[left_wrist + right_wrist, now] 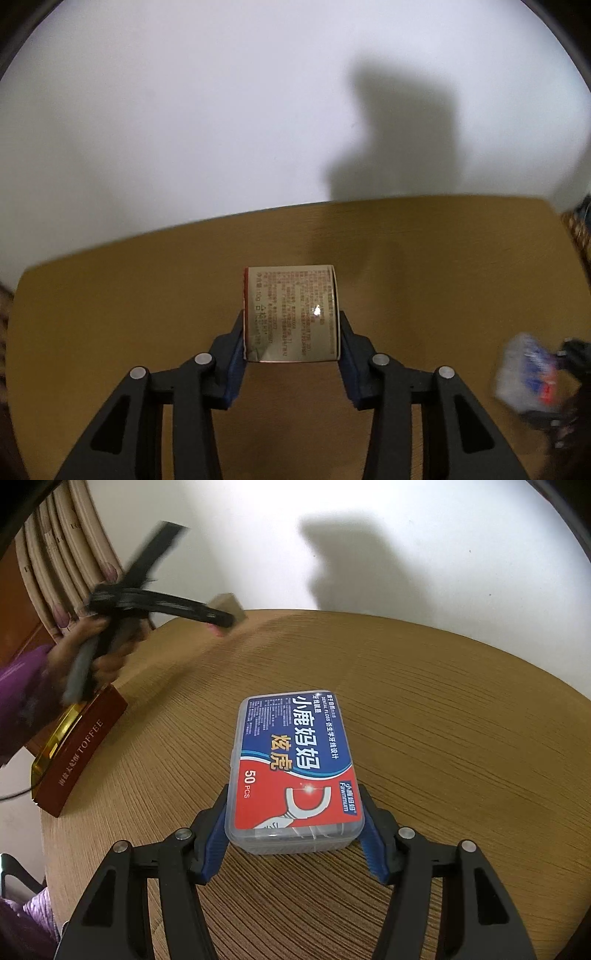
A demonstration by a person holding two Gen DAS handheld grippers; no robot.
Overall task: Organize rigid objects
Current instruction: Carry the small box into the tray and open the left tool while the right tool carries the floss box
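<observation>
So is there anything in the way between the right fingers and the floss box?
No, nothing visible. The floss box already sits between the right gripper's fingers, which press on its sides. The toffee box lies off to the left on the table.

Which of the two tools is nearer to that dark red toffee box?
Left. The left tool, gripping a small beige box, hovers beyond the toffee box; the right tool is farther, holding the floss box.

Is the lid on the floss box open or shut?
Shut. The dental floss pick box has its labelled lid sitting flat and flush on the clear base, held between the right gripper fingers.
</observation>
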